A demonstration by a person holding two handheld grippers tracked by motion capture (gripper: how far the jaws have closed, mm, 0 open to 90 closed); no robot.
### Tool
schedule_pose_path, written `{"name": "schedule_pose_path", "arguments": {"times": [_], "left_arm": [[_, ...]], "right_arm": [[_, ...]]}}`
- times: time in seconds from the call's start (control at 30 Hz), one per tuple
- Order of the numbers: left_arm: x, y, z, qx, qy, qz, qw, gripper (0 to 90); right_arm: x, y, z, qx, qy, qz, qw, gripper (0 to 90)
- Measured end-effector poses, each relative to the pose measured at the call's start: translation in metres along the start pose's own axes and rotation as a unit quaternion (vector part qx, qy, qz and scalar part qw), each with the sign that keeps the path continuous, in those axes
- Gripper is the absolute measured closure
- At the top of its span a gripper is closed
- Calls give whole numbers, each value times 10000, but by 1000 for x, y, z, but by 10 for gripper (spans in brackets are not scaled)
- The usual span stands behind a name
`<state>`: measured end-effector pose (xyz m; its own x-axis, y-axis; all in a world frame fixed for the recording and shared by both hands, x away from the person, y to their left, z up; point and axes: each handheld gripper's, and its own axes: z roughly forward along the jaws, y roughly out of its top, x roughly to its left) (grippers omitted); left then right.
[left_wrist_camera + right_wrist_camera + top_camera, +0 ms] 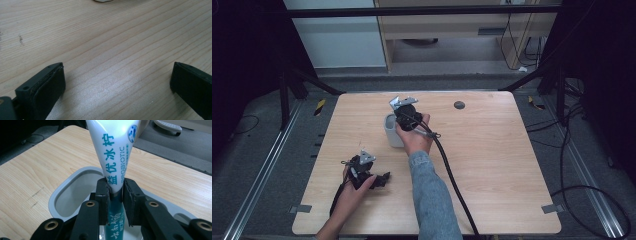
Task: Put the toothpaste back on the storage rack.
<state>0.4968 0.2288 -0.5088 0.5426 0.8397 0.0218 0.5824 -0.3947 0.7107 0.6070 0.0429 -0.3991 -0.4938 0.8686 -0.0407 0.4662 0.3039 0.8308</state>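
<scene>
Pale wood with a fine straight grain makes up the desk [492, 165], a broad rounded-corner slab on which a few dark scuff marks are seen. Near its middle a light grey cup [391, 131] is stood upright; it is smooth-walled, with a rounded-rectangular rim and a hollow, shadowed inside. Over this cup [75, 185] the right hand-held gripper [115, 195] is held, its matte black jaws, studded with brass-ringed screw holes, clenched flat against a toothpaste tube [113, 152]. This glossy white tube is printed with teal lettering, flares wide toward its far end, narrows between the pads, and is seen turning dark teal below them, where it reaches down into the cup's mouth. In the high view the same right hand-held gripper [407, 116] is seen above the cup, a thick black cable trailing from it. Nearer the desk's front left, the left hand-held gripper [117, 82] is rested low over bare wood, its blunt rubber-faced jaws spread wide and released, with nothing between them.
</scene>
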Motion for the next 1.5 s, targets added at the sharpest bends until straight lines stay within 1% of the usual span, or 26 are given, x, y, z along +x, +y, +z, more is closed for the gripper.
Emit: {"name": "schedule_pose_path", "arguments": {"times": [0.33,0.67,1.07,1.2,1.27,1.37,1.5], "left_arm": [[0,0,0,3,-1,0,10000,0],[0,0,0,-2,6,-5,10000,0],[0,0,0,-2,6,-6,10000,0],[0,0,0,-1,6,-5,10000,0],[0,0,0,-3,8,-10,10000,0],[0,0,1,-16,15,-32,10000,0],[0,1,1,-16,12,-32,10000,0]], "right_arm": [[-7,-3,-14,-57,-15,63,10000,728],[-7,0,-28,-111,10,-39,9999,730],[-14,2,-42,-91,-34,-89,9999,722],[-17,2,-49,-63,-47,-126,9999,718],[-19,1,-53,-42,-57,-181,9998,714],[-21,-1,-57,32,-34,-151,9999,690],[-25,-5,-59,155,-75,-186,9997,652]]}}
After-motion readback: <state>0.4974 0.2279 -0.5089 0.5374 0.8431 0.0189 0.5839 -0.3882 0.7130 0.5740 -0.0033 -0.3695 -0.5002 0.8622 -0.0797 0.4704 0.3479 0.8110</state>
